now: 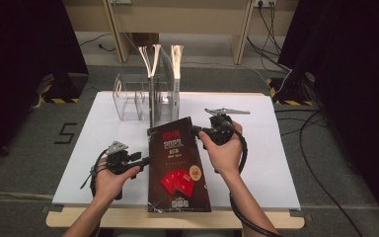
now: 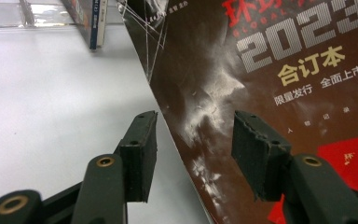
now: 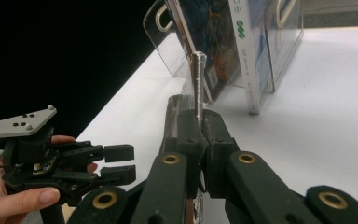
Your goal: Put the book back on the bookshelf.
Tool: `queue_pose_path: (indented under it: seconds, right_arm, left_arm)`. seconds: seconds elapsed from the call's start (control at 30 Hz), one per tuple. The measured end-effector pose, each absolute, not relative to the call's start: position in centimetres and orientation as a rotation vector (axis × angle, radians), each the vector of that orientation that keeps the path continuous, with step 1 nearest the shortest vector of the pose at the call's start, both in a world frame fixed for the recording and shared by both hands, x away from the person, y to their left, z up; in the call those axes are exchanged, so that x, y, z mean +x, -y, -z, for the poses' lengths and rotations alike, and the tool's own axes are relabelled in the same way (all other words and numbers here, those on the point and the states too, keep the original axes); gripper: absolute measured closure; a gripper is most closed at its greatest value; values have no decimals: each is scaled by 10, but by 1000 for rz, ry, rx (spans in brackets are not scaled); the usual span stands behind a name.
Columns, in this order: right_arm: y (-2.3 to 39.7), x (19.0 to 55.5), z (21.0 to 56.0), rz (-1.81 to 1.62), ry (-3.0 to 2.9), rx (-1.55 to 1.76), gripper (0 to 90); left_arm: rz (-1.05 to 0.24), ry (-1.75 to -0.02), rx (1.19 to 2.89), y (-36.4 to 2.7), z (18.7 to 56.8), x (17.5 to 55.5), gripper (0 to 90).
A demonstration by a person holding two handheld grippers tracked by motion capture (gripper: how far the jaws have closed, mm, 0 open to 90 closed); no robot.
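Observation:
A dark brown shrink-wrapped magazine [image 1: 177, 163] with "2023" on its cover lies lengthwise on the white table top [image 1: 276, 163]. My right gripper [image 1: 195, 131] is shut on its far right edge. In the right gripper view the pads [image 3: 198, 123] pinch the thin edge of the magazine [image 3: 198, 79], which rises between them. My left gripper [image 1: 145, 159] is at the magazine's left edge with its jaws open. In the left gripper view that edge of the magazine [image 2: 261, 70] runs through the gap of the left gripper [image 2: 196, 126], and neither pad presses on it. The right gripper view also shows the left gripper [image 3: 119, 163] open.
A clear acrylic file holder [image 1: 138, 96] stands at the back of the table with several books upright in it [image 3: 242, 51]. The table's wooden front edge [image 1: 128, 218] lies just below the magazine. Cables trail on the floor to the right.

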State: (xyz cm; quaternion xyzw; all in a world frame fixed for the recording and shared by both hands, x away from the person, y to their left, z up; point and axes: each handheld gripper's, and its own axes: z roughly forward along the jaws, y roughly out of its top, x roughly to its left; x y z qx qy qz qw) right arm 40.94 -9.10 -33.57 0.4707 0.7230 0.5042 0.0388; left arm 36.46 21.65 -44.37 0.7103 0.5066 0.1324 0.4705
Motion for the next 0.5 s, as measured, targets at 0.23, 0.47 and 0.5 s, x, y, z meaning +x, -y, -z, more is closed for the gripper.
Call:
queue_pose_path:
  seconds: [0.23,0.47,0.5]
  right_arm:
    - [87,408,326,-1568,-2189,1405,876]
    - [82,409,318,-1568,-2169,1368,876]
    - [82,409,318,-1568,-2169,1368,876]
  left_arm:
    - [-346,-1228,1731,-218,437,362,498]
    - [-381,-1222,1732,-219,435,361,495]
    - [-381,-1222,1732,-219,435,361,495]
